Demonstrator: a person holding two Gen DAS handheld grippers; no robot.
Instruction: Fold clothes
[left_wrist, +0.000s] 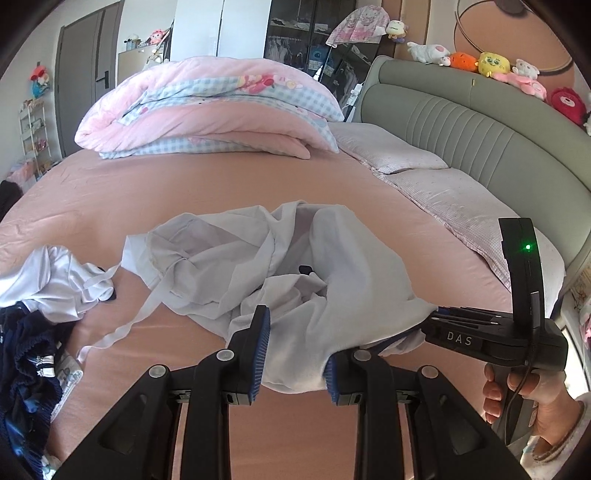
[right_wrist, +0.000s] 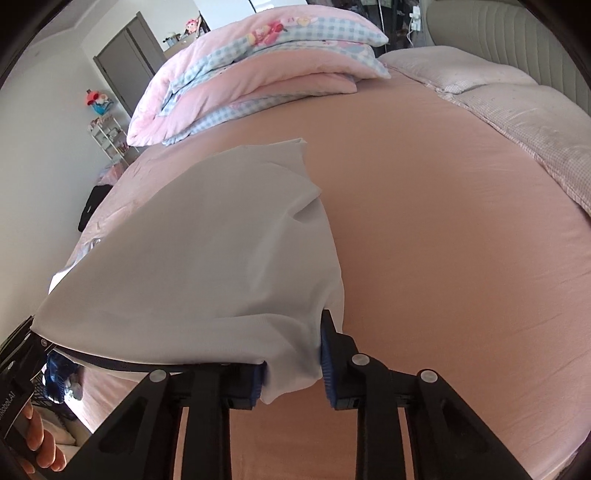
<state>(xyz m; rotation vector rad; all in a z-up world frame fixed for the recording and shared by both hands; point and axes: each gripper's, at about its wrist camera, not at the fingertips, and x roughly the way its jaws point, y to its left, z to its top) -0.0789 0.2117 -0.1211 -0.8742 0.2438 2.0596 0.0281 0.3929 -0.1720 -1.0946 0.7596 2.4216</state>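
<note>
The white garment (left_wrist: 295, 266) lies crumpled on the near half of the bed (left_wrist: 229, 177), its near edge lifted off the pink sheet by both tools. The left tool (left_wrist: 295, 354) is clamped on that hem, with cloth bunched between its 2 blue pads (left_wrist: 261, 350). Just to its right, the right tool (left_wrist: 436, 316) grips the same edge at a corner; in the right wrist view the right tool (right_wrist: 293, 369) has cloth pinched between its pads and the fabric drapes over its left finger. A hand (left_wrist: 532, 402) holds the right tool's handle at the bed's near right edge.

Beyond the garment the sheet is bare and flat up to the folded pink quilt (left_wrist: 207, 110) at the far side, leaving wide open room in the middle and to the right. 2 pale pillows (left_wrist: 417, 166) line the right edge against the grey headboard (left_wrist: 480, 122), which carries a row of plush toys (left_wrist: 491, 66). To the left the room is tighter: 1 more white garment (left_wrist: 55, 280) with a loose strap lies just beside the held one, and 1 dark navy garment (left_wrist: 26, 354) sits at the near left edge of the bed. In all, 3 pieces of clothing are visible on the bed.
</note>
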